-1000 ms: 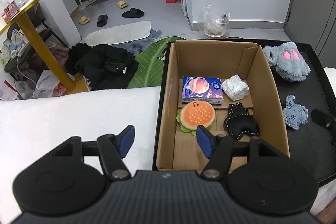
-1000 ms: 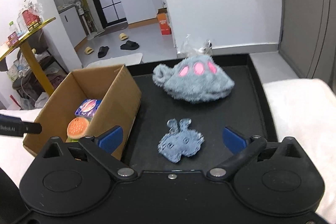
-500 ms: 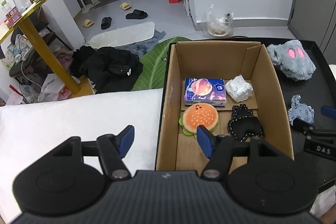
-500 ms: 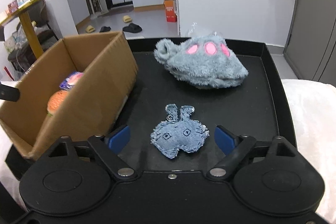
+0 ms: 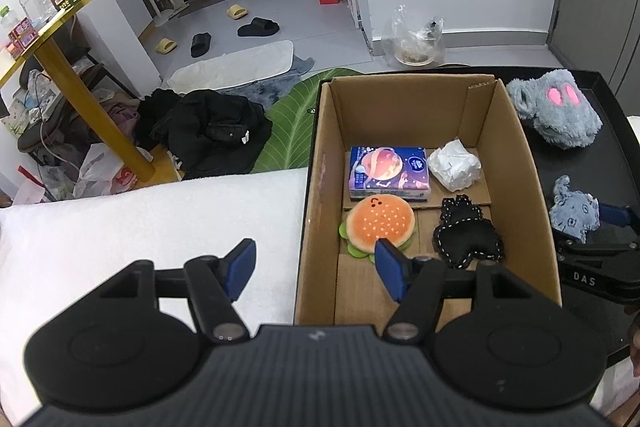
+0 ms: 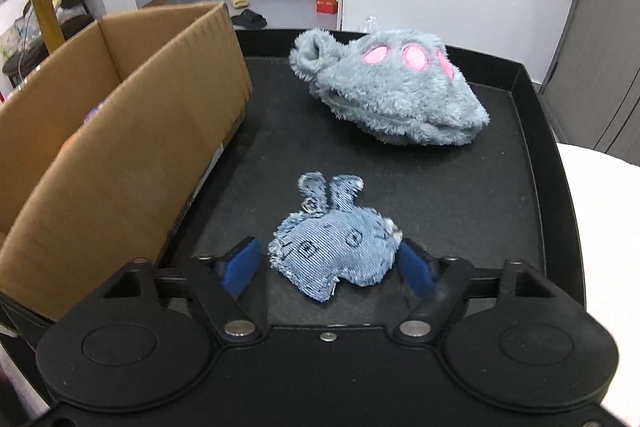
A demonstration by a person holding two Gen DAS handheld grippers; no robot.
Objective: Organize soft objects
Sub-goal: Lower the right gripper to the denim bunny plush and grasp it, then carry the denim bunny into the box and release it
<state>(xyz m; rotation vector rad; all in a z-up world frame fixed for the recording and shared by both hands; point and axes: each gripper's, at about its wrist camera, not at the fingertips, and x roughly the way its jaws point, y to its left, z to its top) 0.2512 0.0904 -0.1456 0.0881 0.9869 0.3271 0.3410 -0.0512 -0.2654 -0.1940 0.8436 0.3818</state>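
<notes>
The right tool (image 6: 328, 267) has come down low over the black tray (image 6: 536, 155) and is now sitting around the little blue jean toy (image 6: 334, 251). A second ago the toy was lying out in front of the tool; now it is lying between the two blue pads (image 6: 240, 265). The tool has closed in a bit, but it is not squeezing yet. The right pad looks like it is just touching the toy, and a small gap is showing on the left side. I think the next thing is to pinch the toy and lift it.

The left tool (image 5: 314, 273) is hanging wide open and holding nothing. It is waiting over the near left wall of the cardboard box (image 5: 520, 131), and it has hardly moved.

Inside the box, the burger toy (image 5: 380, 223), the black toy (image 5: 466, 237), the tissue pack (image 5: 388, 173) and the white paper ball (image 5: 454, 165) are already lying on the floor of it. The fluffy gray slipper (image 6: 392, 95) is still out on the tray, well apart from the jean toy.

The box wall is standing tall just to the left of the right tool, so the toy needs to go up high to get over it. There is open room in the box at the near end. The tray rim is on the right, not close.
</notes>
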